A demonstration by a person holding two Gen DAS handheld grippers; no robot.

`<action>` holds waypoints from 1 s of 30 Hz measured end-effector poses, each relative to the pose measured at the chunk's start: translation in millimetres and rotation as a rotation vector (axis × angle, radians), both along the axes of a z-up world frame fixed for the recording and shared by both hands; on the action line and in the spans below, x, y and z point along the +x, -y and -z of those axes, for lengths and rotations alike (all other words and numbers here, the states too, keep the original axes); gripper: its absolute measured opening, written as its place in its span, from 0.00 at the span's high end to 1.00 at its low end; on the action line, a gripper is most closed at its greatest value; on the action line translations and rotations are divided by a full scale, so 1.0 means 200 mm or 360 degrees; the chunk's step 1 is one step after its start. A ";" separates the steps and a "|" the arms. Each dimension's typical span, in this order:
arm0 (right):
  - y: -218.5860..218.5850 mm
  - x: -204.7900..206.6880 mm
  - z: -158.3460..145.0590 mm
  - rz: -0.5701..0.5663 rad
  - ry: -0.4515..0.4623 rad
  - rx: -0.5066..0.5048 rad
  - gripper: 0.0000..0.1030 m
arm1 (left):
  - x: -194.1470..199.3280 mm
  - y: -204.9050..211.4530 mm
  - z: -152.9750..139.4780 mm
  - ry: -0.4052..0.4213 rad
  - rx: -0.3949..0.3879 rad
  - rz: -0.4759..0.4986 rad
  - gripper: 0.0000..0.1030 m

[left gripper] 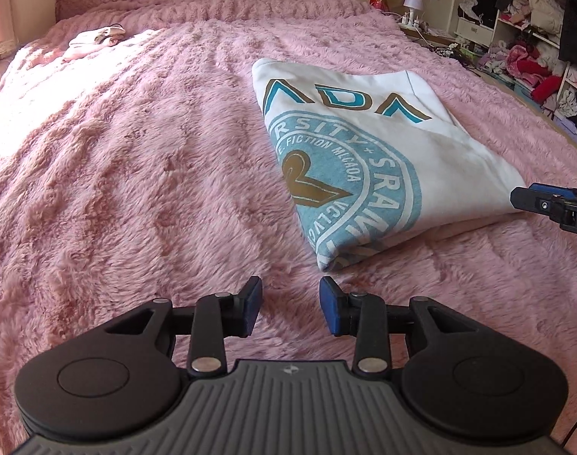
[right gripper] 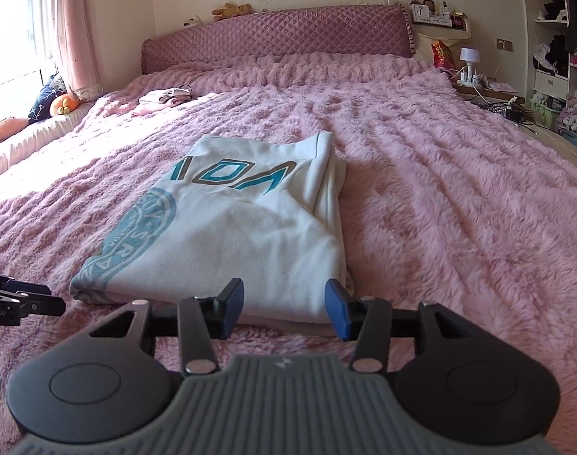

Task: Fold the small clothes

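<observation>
A white T-shirt point(left gripper: 364, 159) with a teal round print lies folded into a rectangle on the pink fluffy bedspread point(left gripper: 118, 189). My left gripper point(left gripper: 290, 305) is open and empty, just short of the shirt's near corner. In the right wrist view the shirt point(right gripper: 243, 227) lies straight ahead, and my right gripper point(right gripper: 284, 309) is open and empty at its near edge, jaws either side of the hem without holding it. The right gripper's tip shows at the left wrist view's right edge point(left gripper: 554, 208); the left gripper's tip shows at the right wrist view's left edge point(right gripper: 19, 299).
A small pile of pale clothes point(right gripper: 167, 96) lies far up the bed near the quilted headboard point(right gripper: 277, 34). A nightstand with a lamp point(right gripper: 470, 58) and cables stands to the right, then shelves full of clothes point(left gripper: 523, 38). Cushions point(right gripper: 57, 102) lie by the window.
</observation>
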State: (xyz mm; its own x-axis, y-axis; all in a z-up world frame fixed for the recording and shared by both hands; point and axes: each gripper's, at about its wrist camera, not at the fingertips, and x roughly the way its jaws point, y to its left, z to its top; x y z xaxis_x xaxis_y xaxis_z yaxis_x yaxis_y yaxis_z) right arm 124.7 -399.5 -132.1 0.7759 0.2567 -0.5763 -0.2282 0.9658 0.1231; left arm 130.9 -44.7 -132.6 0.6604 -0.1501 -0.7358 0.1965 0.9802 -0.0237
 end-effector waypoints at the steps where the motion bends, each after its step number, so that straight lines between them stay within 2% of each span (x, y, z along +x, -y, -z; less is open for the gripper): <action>1: 0.00 0.00 0.00 0.0001 0.0004 -0.0005 0.57 | 0.00 0.01 0.00 0.0005 0.0002 0.0011 0.59; 6: -0.03 0.00 0.00 -0.0014 0.0013 -0.0006 0.57 | 0.03 0.07 -0.01 0.0052 0.0003 0.0075 0.62; 7: -0.04 0.01 0.00 -0.0019 0.0005 -0.0003 0.57 | 0.04 0.08 0.00 0.0055 0.0012 0.0075 0.76; 9: -0.05 0.02 0.01 -0.0023 -0.0006 -0.0006 0.57 | 0.06 0.09 0.01 0.0061 -0.0001 0.0077 0.92; 15: -0.04 0.05 0.04 -0.0007 -0.0033 -0.0012 0.55 | 0.03 0.17 -0.01 0.0128 0.0273 0.0130 0.93; 18: -0.01 0.07 0.08 0.0039 -0.0081 0.0051 0.55 | 0.08 0.21 0.09 0.0013 0.0390 0.0208 0.93; 21: 0.00 0.08 0.10 0.0060 -0.0106 0.0060 0.54 | 0.09 0.20 0.09 -0.0017 0.0370 0.0238 0.89; 24: 0.01 0.09 0.04 0.0078 -0.0092 0.0086 0.54 | 0.04 0.13 -0.03 0.0018 0.0275 0.0221 0.78; 26: 0.03 0.14 -0.03 0.0075 -0.0013 0.0161 0.53 | 0.01 0.10 -0.12 0.0070 0.0237 0.0200 0.74; 27: 0.04 0.18 -0.06 0.0080 0.0018 0.0187 0.53 | 0.00 0.09 -0.17 0.0103 0.0201 0.0205 0.72; 30: 0.06 0.39 -0.14 0.0125 0.0120 0.0263 0.51 | 0.08 0.06 -0.28 0.0177 -0.0033 0.0230 0.62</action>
State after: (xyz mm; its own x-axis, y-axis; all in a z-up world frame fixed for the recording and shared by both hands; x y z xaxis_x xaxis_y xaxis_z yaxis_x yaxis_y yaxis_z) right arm 202.0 -411.1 -104.4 0.8366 0.2801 -0.4708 -0.1677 0.9491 0.2667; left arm 146.7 -56.8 -77.2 0.7079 -0.2641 -0.6551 0.3381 0.9410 -0.0141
